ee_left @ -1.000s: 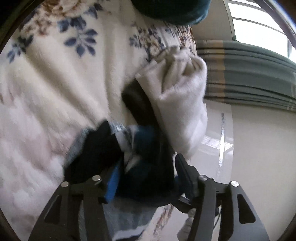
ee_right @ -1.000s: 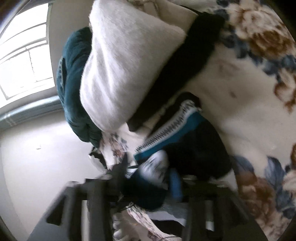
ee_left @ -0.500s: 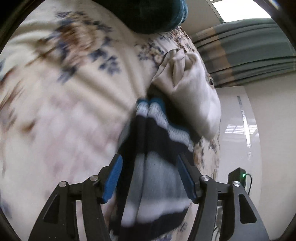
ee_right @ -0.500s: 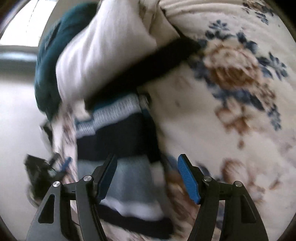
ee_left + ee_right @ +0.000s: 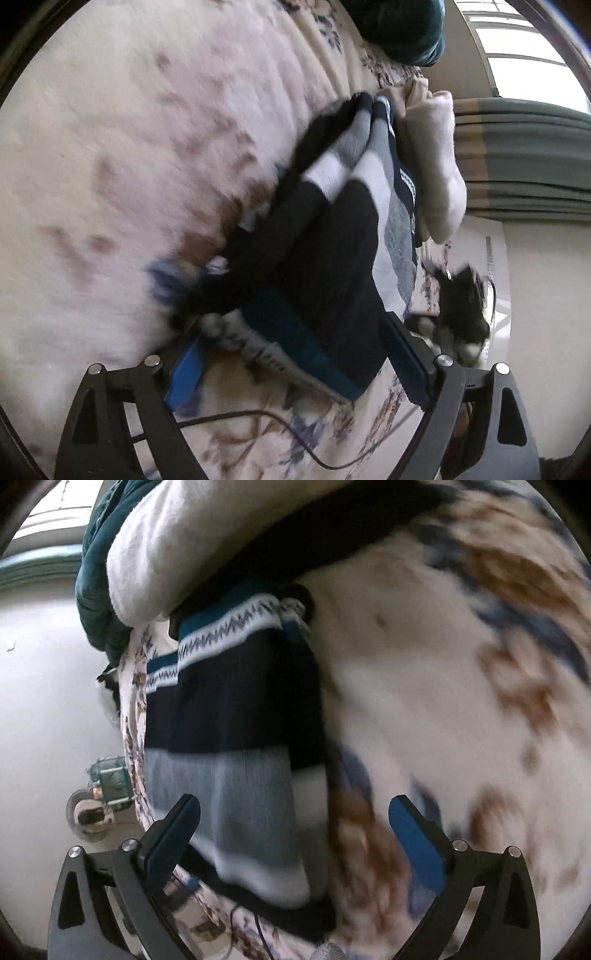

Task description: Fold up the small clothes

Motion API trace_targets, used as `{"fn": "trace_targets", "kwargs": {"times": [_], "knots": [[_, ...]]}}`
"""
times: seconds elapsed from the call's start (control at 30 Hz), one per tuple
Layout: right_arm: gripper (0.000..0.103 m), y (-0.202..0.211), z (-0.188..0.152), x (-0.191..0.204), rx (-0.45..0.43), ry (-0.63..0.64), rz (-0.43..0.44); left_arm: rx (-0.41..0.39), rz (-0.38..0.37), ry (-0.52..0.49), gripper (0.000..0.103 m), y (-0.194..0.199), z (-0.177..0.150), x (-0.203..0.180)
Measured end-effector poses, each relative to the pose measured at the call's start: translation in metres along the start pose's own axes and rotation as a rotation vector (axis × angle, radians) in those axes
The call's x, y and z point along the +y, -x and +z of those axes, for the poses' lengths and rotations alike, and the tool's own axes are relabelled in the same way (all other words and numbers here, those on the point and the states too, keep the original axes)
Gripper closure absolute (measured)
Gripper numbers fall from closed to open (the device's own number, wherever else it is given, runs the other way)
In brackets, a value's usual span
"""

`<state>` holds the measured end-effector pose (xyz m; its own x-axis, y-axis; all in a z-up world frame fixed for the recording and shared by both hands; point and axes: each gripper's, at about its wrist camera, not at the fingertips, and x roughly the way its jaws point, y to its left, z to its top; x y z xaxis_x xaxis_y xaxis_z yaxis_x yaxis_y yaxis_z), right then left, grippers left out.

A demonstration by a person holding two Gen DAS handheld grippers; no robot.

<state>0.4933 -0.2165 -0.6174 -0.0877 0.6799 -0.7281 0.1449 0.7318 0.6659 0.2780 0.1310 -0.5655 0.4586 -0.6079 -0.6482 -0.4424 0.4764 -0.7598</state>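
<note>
— Floral fleece blanket [image 5: 129,155] spreads under us, cream with brown and blue blooms, and green curtains [image 5: 524,155] hang by the window beyond its edge.

— We see the striped socks [image 5: 332,229] lying flat on that blanket near the edge, a pair side by side, banded navy, grey, white and teal.

— Just beside them we have a cream folded garment [image 5: 439,162] touching their far side, and a dark teal one [image 5: 96,590] past it.

— Our left gripper [image 5: 295,365] has just been opening; its blue pads straddle the cuff end without pressing.

— Our right gripper [image 5: 293,825] has just been opening too, jaws wide, the toe end between them, untouched.

— We also see a thin black cable [image 5: 258,421] crossing the blanket.
</note>
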Motion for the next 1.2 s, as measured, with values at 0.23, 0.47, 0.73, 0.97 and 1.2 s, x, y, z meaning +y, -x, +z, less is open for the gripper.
{"fn": "trace_targets", "kwargs": {"times": [0.23, 0.47, 0.73, 0.97, 1.2], "knots": [[0.0, -0.049, 0.056, 0.003, 0.053, 0.014, 0.078, -0.153, -0.019, 0.121, 0.016, -0.027, 0.036, 0.007], [0.066, -0.036, 0.038, 0.011, -0.054, 0.026, 0.113, -0.157, -0.192, 0.182, 0.051, -0.013, 0.067, 0.01], [0.077, 0.033, -0.072, 0.028, -0.286, -0.035, 0.084, -0.011, -0.129, -0.085, 0.058, 0.003, 0.088, -0.054], [0.077, 0.06, -0.233, 0.0, -0.331, -0.331, 0.072, 0.221, 0.001, -0.239, 0.048, -0.029, 0.083, -0.065], [0.035, 0.043, -0.258, -0.082, -0.239, -0.522, -0.054, 0.218, 0.06, -0.153, 0.029, -0.034, 0.078, -0.047]]}}
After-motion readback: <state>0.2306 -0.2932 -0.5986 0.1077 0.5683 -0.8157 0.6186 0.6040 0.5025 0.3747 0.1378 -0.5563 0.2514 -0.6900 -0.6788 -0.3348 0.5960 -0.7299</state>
